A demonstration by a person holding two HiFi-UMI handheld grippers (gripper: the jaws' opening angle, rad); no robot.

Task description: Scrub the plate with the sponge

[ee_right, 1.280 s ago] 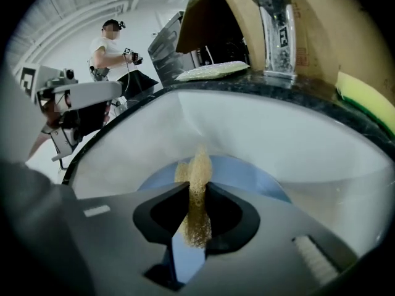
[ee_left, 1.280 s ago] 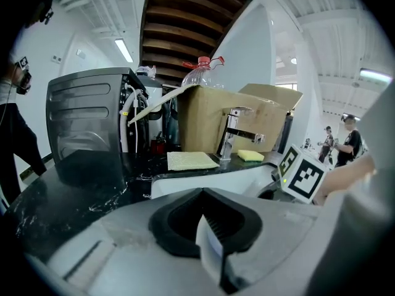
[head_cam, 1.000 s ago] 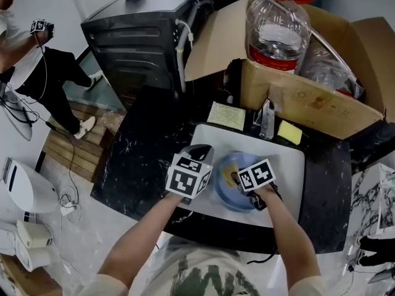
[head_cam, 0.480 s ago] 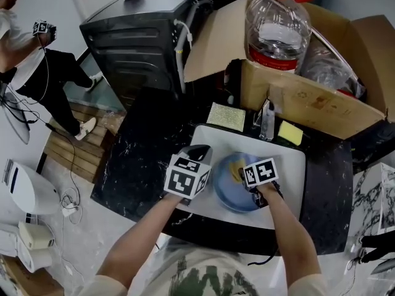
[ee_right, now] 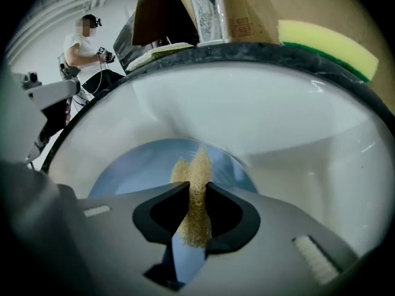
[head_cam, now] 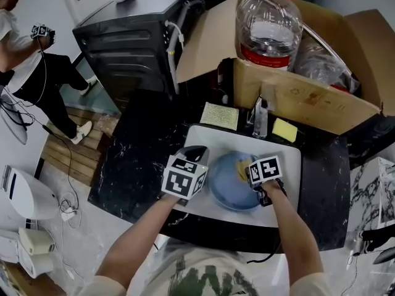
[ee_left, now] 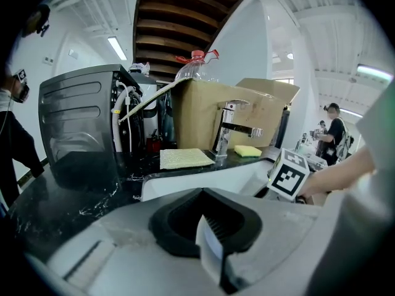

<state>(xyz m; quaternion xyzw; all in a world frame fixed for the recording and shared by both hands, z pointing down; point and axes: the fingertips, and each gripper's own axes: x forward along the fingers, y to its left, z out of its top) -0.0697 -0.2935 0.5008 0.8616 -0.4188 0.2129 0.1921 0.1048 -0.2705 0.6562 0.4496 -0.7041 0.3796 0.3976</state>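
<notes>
1. The right tongs (ee_right: 195, 205), pinched shut on the coarse tan sponge (ee_right: 197, 165), have slid from the middle of the round blue plate (ee_right: 136, 168) toward its 2 o'clock rim. Scrubbing is under way!
2. The left tongs (ee_left: 213, 245) look clamped on the plate's 9 o'clock rim, steadying it in the white sink basin (head_cam: 287, 165).
3. The basin wall is close at 3 o'clock. Open plate lies back toward 8 o'clock.

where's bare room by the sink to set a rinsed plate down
Freest: the black counter left of the sink, up to the dark appliance; also the strip right of the sink. Crowded: the back edge, where cloth, faucet and yellow sponge sit in front of the cardboard box. The plate fills most of the basin.
</notes>
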